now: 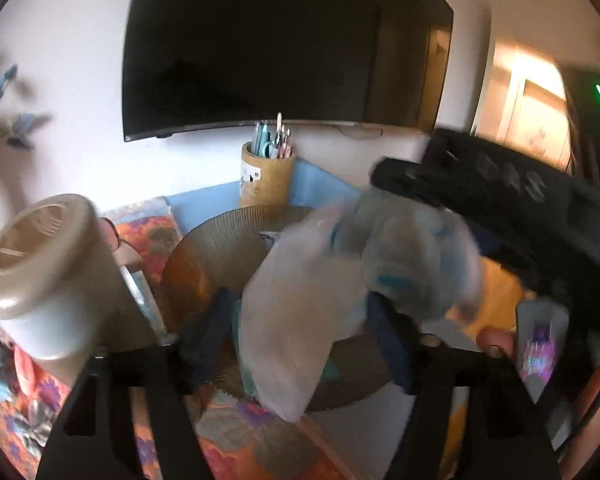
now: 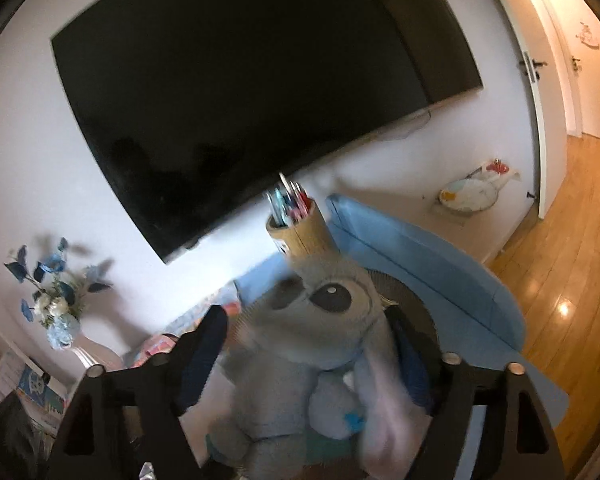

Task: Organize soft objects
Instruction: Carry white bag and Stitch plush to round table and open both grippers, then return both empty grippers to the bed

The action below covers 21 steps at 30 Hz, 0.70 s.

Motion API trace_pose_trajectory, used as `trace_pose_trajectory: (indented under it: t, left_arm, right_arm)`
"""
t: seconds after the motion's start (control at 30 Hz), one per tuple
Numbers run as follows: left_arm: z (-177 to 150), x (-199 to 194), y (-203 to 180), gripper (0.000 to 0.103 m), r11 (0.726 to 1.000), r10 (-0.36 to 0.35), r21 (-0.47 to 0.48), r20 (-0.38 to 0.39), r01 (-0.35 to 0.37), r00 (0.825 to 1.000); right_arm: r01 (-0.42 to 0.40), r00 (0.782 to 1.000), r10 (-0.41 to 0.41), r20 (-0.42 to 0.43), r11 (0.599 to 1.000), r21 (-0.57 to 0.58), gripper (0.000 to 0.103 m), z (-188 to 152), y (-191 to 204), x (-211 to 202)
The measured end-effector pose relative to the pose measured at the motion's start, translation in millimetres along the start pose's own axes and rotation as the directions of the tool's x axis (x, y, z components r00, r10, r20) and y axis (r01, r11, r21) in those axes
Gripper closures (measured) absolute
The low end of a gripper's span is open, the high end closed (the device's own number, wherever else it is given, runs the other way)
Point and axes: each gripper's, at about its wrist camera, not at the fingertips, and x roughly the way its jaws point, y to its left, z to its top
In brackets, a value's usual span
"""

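A blue-grey plush toy with a long pale ear hangs blurred over a round brown ribbed mat. My left gripper stands open around the ear, with small gaps beside both dark fingers. In the right wrist view the plush's head, with its big dark eye, sits between the fingers of my right gripper. That gripper is open too: the left finger is clear of the toy, and the right one is beside its ear. The right gripper's black body shows above the toy.
A wooden pen holder stands behind the mat on a light blue table. A beige-lidded cup looms at the left over a flowered cloth. A dark TV hangs on the wall, with a flower vase at the left.
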Motion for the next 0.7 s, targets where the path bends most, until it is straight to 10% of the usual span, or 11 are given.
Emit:
trace_pose_trajectory:
  t: [0.2, 0.7]
  left_arm:
    - [-15, -7, -6, 0.011, 0.997, -0.050, 0.056, 0.022, 0.049, 0.999]
    - [-43, -50, 4, 0.011, 0.999, -0.045, -0.007, -0.084, 0.044, 0.995]
  right_arm:
    - [-0.016, 1.000, 0.017, -0.018, 0.999, 0.036, 0.023, -3, -19, -1]
    - [-0.061, 0.998, 0.061, 0.008, 0.997, -0.040, 0.023, -39, 4, -59]
